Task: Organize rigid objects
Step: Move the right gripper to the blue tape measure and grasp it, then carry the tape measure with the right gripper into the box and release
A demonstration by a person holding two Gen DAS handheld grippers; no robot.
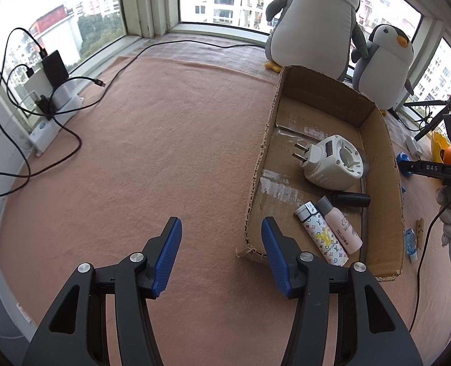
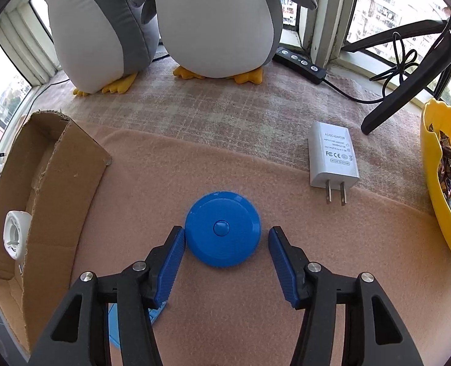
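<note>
The right gripper point(image 2: 227, 238) is half open around the blue round disc point(image 2: 222, 228) at frame centre; its left pad seems to touch it, the right stands clear. The left gripper point(image 1: 220, 235) gapes empty beside the cardboard box point(image 1: 384, 183) at right.

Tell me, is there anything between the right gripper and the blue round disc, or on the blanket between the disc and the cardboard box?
Nothing visible. The right gripper is open with the blue disc between its fingers. Only bare pink blanket lies between the disc and the cardboard box, though the box's wall must be cleared.
</note>
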